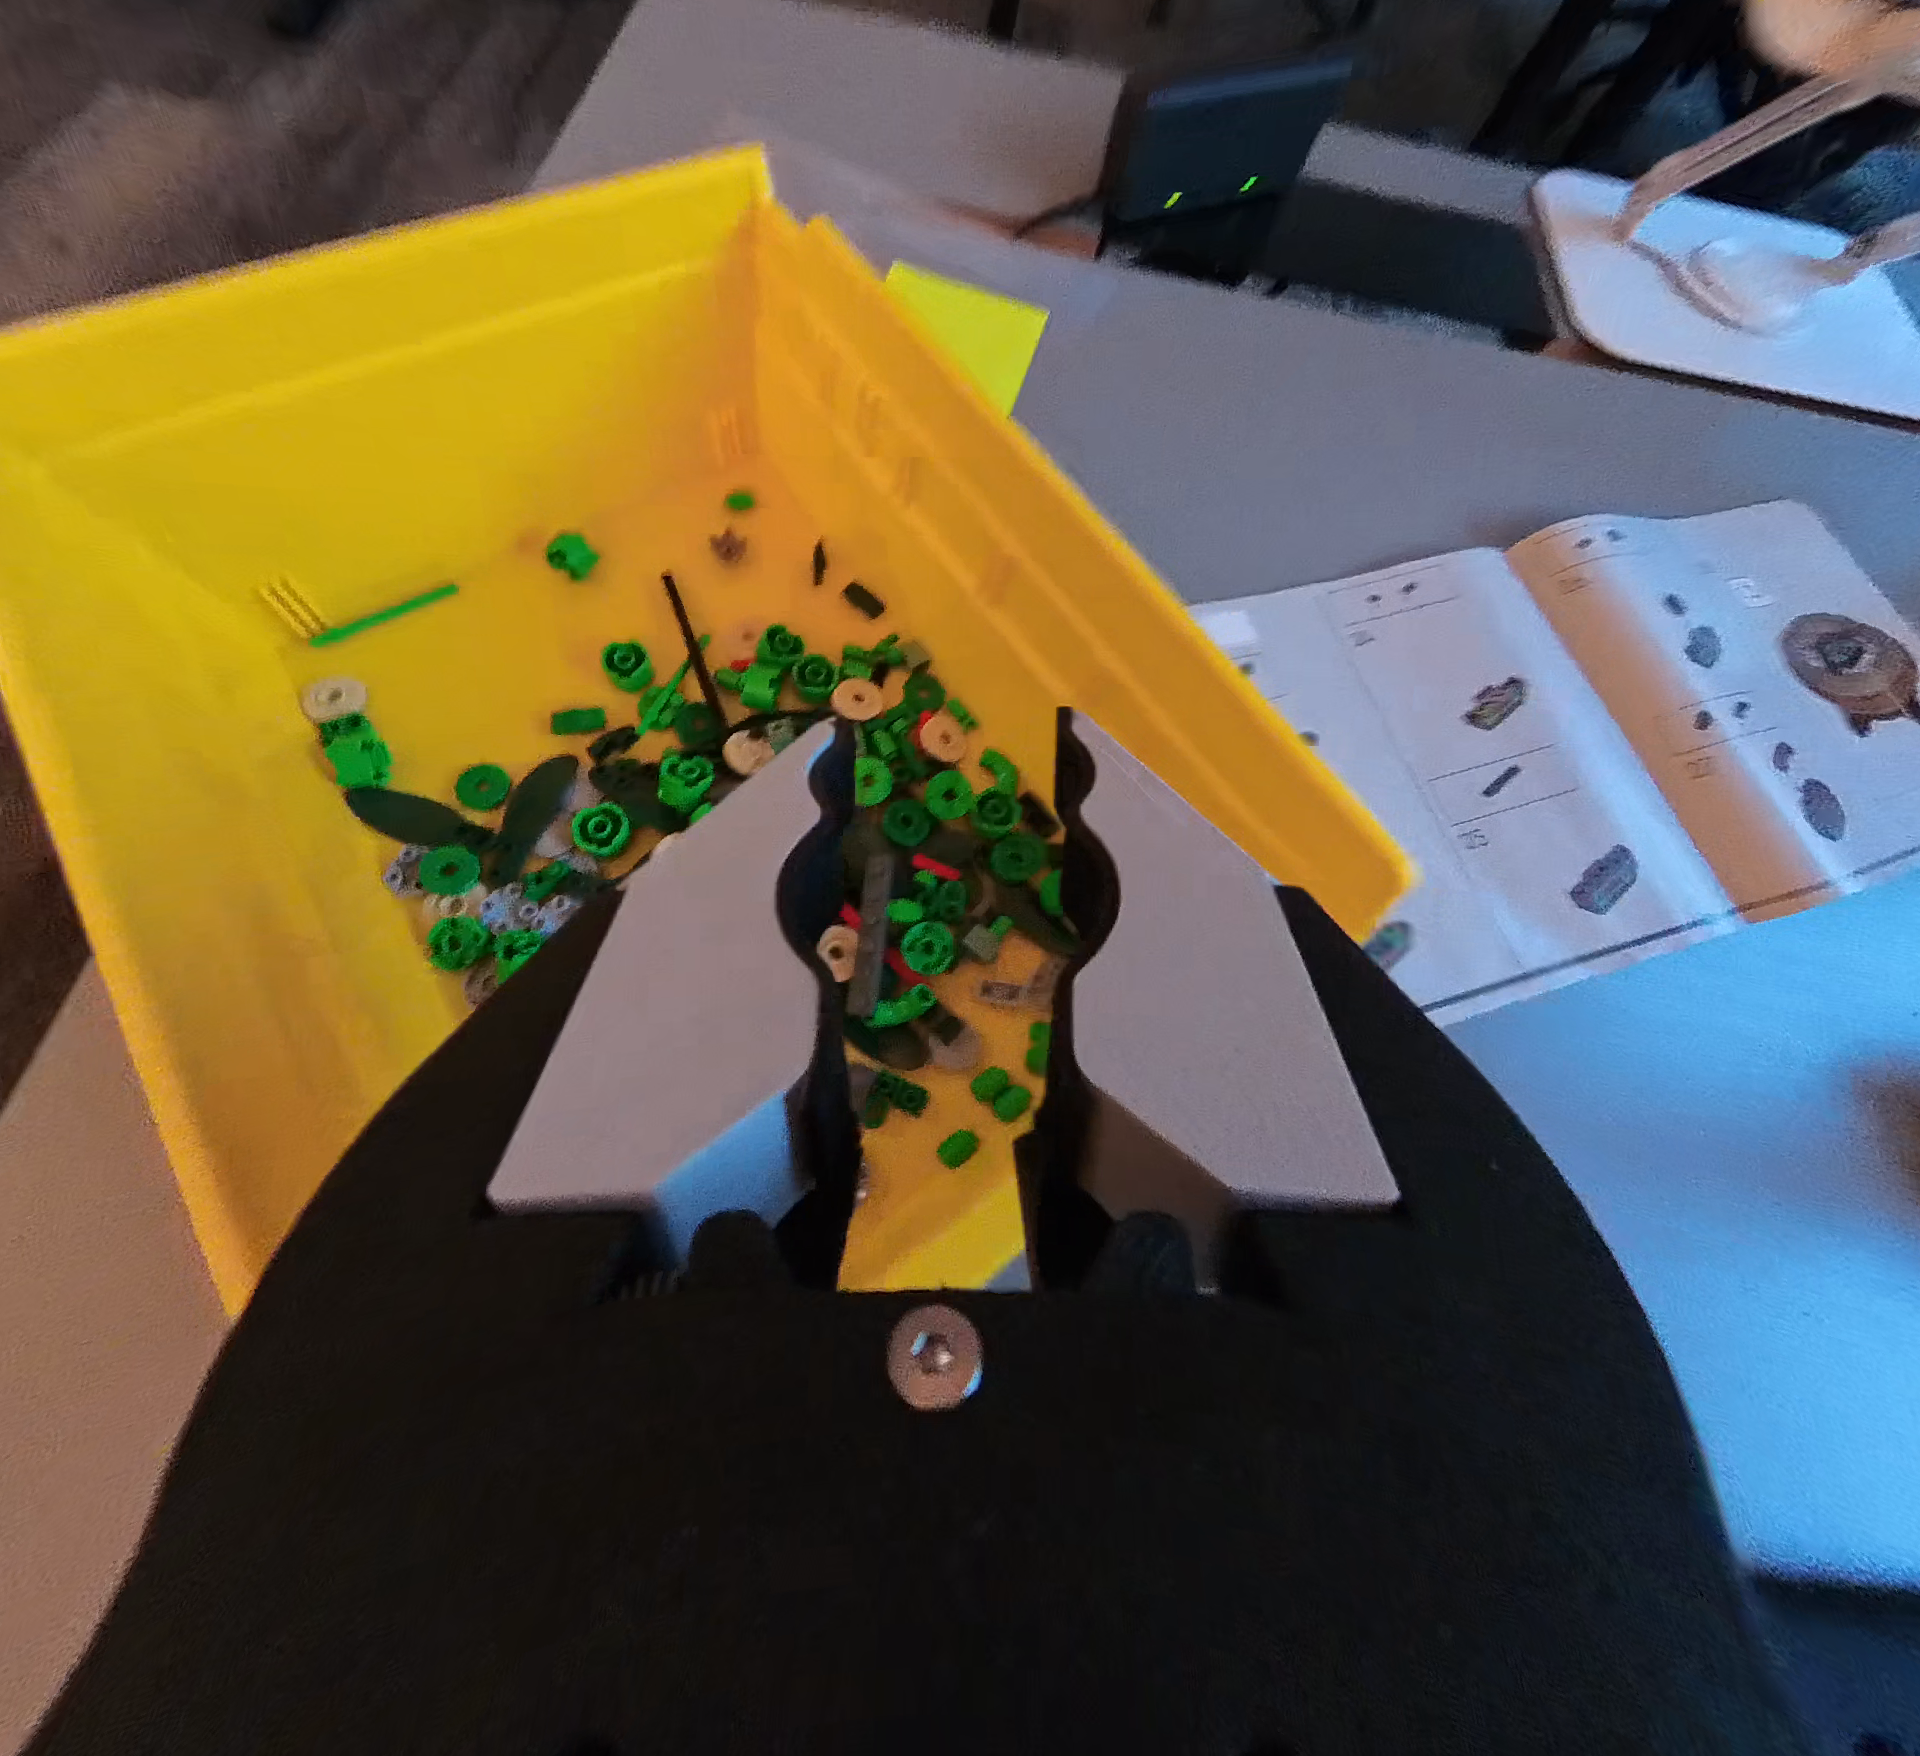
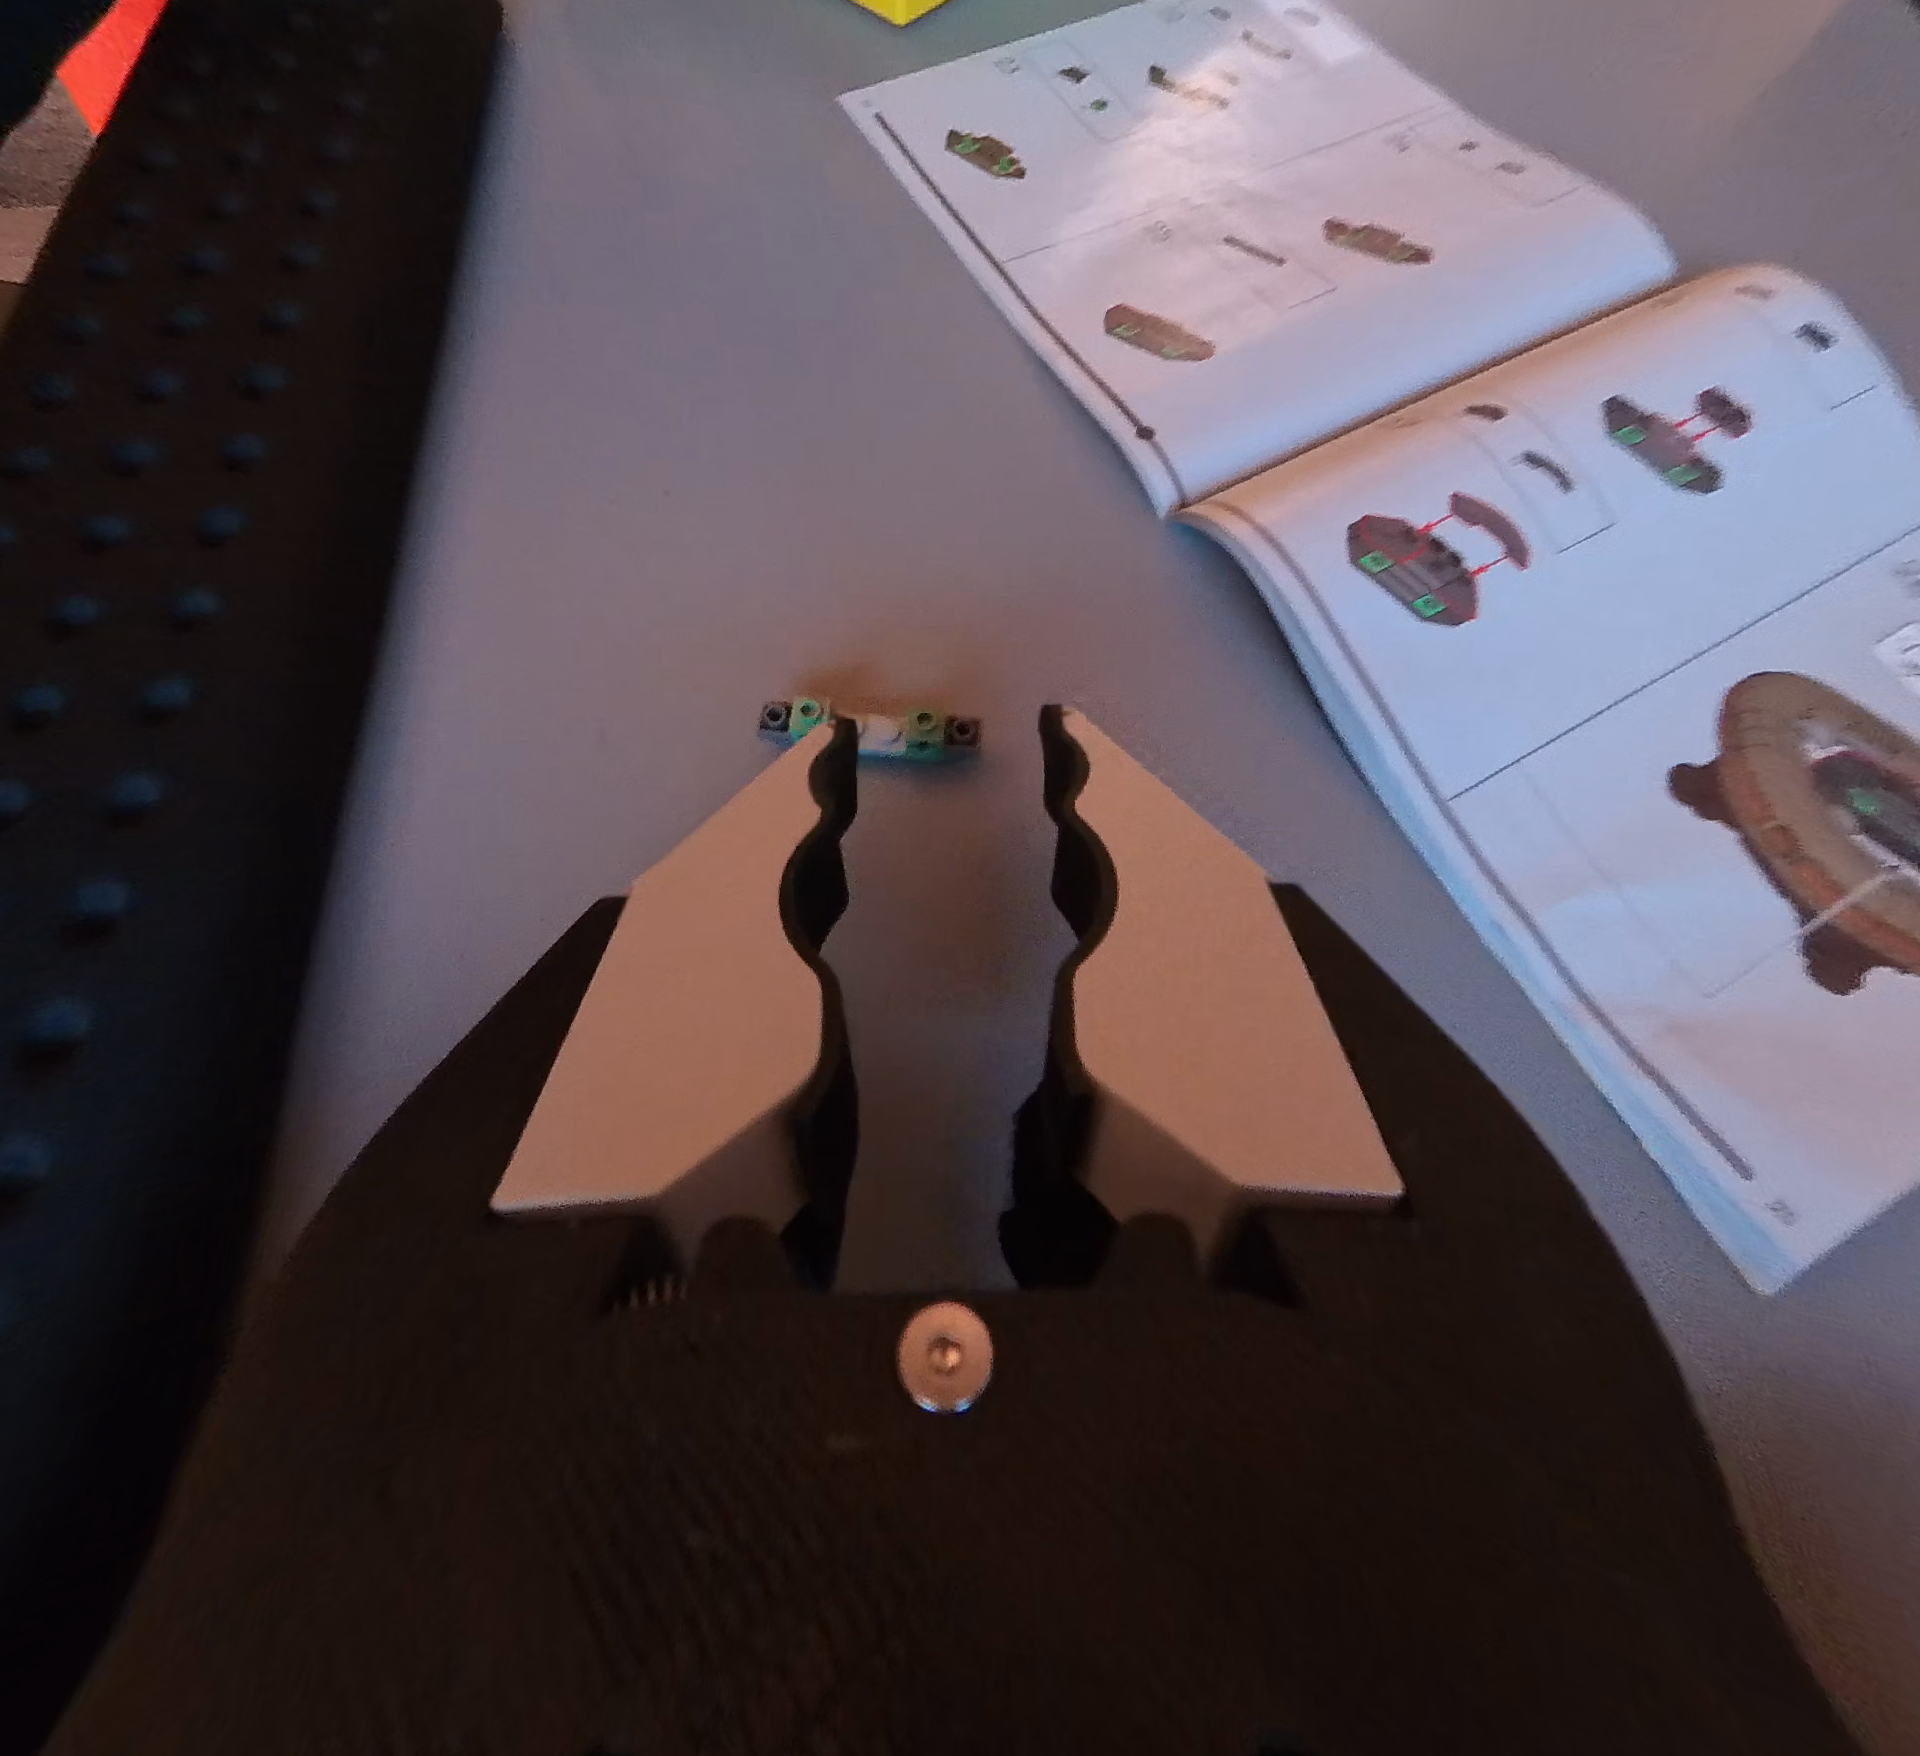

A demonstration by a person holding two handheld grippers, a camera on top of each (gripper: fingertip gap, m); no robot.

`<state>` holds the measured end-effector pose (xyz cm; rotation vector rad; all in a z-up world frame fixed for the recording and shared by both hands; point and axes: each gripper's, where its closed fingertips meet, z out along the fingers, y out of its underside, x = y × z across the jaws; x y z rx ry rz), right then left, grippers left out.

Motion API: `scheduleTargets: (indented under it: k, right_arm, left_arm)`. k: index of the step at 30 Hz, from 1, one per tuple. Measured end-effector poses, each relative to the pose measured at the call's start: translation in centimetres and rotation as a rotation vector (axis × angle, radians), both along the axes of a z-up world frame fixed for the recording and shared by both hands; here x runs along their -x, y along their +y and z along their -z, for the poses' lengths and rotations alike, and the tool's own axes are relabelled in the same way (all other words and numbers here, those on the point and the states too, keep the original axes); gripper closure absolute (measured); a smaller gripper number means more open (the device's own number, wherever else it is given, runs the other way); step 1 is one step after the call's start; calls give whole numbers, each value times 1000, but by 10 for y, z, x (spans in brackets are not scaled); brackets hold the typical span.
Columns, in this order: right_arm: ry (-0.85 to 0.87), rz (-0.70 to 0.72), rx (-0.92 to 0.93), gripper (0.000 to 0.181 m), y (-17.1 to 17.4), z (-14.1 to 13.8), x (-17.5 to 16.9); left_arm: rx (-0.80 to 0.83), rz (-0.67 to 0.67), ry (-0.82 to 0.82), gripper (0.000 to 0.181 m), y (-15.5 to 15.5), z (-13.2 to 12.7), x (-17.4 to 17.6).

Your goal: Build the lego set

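The left gripper (image 1: 951, 740) is hanging over the yellow bin (image 1: 343, 376) with its jaws parted and nothing between them, pointing down at the pile of loose lego pieces (image 1: 727, 802) on the bin floor. Mostly green round studs, a few tan rings, some dark leaf-looking bits, all bunched toward the bin's near right wall. The bin is sitting by the desk's (image 2: 665, 356) left edge.

The right gripper (image 2: 948, 738) is likewise spread and empty, hovering low over the middle of the desk, right behind the small started assembly (image 2: 873, 732) — a short strip with green and dark end bits. Its left fingertip is almost at the strip; can't tell if it's touching. The open instruction booklet (image 2: 1299, 272) is lying further right on the desk, and a black studded pad (image 2: 208, 459) is running along the left side.

Looks to me like the picking stage. My tip: go for a piece at the fringe of the pile, not the tangled middle, and come in with the tips straight down so only one stud gets pinched. I'm guessing the right one should be steadying the strip by its long sides, since something that small will probably skate on the smooth desk.
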<state>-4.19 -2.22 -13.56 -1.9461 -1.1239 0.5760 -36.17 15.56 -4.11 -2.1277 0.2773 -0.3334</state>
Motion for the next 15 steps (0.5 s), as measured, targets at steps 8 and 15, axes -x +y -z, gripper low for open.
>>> scheduleTargets:
  k: [8,15]
  right_arm:
    - [-78,-2,51,142,1,24,1]
    - [-57,-21,66,145,-3,23,24]
  left_arm:
    - [-70,525,-299,153,-125,-17,-151]
    - [61,825,-30,135,-184,68,-243]
